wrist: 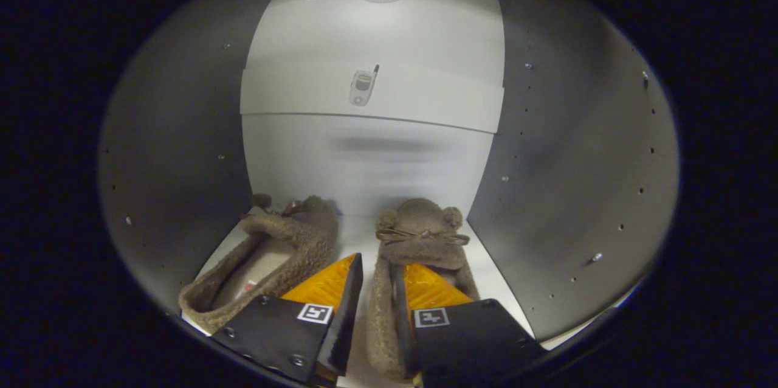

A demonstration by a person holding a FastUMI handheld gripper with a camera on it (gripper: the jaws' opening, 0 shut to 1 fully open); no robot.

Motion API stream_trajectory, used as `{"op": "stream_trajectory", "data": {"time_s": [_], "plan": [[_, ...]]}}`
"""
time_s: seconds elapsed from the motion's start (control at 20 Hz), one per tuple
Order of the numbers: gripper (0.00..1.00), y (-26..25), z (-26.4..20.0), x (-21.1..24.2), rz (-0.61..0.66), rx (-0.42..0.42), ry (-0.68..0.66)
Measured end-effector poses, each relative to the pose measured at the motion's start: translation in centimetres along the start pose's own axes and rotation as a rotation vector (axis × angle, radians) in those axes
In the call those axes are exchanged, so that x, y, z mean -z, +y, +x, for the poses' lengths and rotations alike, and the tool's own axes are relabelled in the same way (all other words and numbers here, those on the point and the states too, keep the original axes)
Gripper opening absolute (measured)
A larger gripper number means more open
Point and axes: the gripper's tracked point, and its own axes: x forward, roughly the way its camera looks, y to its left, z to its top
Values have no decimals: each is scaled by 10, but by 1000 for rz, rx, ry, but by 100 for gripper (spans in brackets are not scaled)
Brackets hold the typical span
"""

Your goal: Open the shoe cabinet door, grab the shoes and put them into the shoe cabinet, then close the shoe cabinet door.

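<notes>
From the gripper view I am looking into the open shoe cabinet (565,193), with its two side walls flaring outward and a pale back panel straight ahead. Two fuzzy brown slippers rest on the white bottom shelf (489,278), toes toward the back panel. The left slipper (267,260) lies just beside the left wall, angled a little, its opening visible and uncovered apart from the heel end behind the left finger. The right slipper (419,236) lies close to the right wall, a thin bow across its top.

The gripper (377,291) stands at the right slipper's near side. The left side wall of that slipper runs up through the narrow gap between the two fingers; the right finger sits inside the slipper's opening and the left finger lies outside it, between the two slippers. Both fingers appear pressed against that fuzzy wall, so I record the tool as clamped on the right slipper.

On the upper shelf (371,102) a small flip phone (362,87) lies flat, well beyond the fingers.
</notes>
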Motion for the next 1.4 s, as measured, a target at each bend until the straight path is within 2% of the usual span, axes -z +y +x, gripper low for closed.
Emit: {"op": "stream_trajectory", "data": {"time_s": [0.1,0.25,0.4,0.55,0.85,1.0,1.4], "plan": [[40,-8,-10,-6,12,31,-7],[44,-14,-28,-12,38,35,-18],[44,-17,-56,-18,45,37,-39],[44,-15,-100,-34,55,26,-119],[47,-13,-215,-42,76,-50,-229],[48,-13,-281,-33,80,-125,-259],[51,-52,-455,4,60,-231,-309]]}}
